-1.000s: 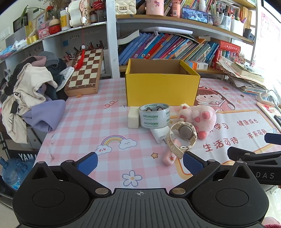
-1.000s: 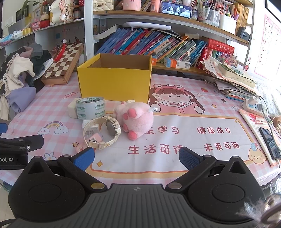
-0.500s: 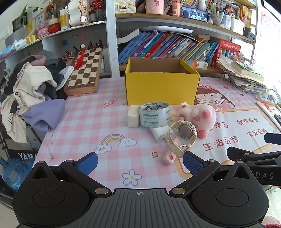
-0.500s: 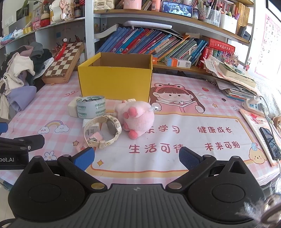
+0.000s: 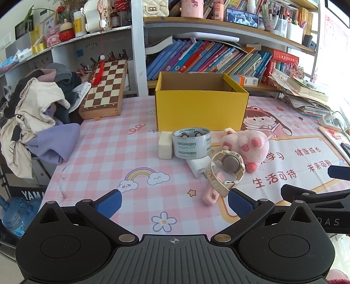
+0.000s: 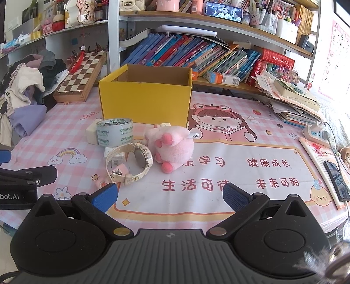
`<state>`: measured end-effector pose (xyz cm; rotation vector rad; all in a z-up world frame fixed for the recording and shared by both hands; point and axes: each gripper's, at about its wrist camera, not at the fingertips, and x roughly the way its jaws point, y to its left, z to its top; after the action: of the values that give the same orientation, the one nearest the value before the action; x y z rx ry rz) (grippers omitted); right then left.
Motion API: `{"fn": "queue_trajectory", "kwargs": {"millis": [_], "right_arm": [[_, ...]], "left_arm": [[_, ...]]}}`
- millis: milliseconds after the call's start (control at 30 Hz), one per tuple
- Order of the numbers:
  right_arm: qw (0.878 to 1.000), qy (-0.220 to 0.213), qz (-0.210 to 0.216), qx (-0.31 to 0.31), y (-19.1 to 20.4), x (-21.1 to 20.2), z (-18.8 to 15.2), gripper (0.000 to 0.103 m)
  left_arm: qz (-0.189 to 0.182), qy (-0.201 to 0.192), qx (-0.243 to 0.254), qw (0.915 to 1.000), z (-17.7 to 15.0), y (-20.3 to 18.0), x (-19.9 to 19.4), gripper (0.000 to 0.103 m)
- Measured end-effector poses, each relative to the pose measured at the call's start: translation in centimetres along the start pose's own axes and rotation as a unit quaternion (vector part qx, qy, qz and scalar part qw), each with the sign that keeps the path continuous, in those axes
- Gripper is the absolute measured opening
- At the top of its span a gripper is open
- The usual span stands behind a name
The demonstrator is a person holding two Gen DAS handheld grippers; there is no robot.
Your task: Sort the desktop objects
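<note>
Grippers: left gripper (image 5: 174, 202) and right gripper (image 6: 169, 196) are hovering spread, holding nothing.
Blocking box (image 5: 201, 109): tape (image 5: 191, 142), watch (image 5: 226, 171), plush (image 5: 249, 146) are sitting before it.

A wooden folding chessboard (image 5: 104, 87) with brown and cream squares leans at the far left of the pink checked counter (image 5: 105, 157), beside a heap of white, black and lilac clothes (image 5: 37, 113) hanging off the left edge. Behind the counter a grey shelf holds a slanting row of blue and red books (image 6: 192, 54), with a small screen (image 6: 223, 11) showing two people on the wooden shelf above. At the far right lie a stack of papers and books (image 6: 295, 102), a white power strip (image 6: 316, 133) and, nearer, a dark phone (image 6: 335, 179).
</note>
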<state>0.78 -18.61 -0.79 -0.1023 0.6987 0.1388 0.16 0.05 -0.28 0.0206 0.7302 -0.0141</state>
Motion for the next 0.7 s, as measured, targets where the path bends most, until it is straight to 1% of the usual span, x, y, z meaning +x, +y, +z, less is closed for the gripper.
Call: {"fn": "queue_trajectory", "kwargs": {"millis": [133,700], "right_arm": [[1.0,0.001,0.001,0.0,0.11,0.15,0.04,0.103],[1.0,0.005,0.007,0.001,0.49,0.71,0.46,0.103]], "left_arm": [[0.0,-0.004,0.001,1.0,0.07,0.03,-0.03,0.103],[-0.001,0.004,-0.004,1.0,0.08,0.88,0.55,0.103]]}}
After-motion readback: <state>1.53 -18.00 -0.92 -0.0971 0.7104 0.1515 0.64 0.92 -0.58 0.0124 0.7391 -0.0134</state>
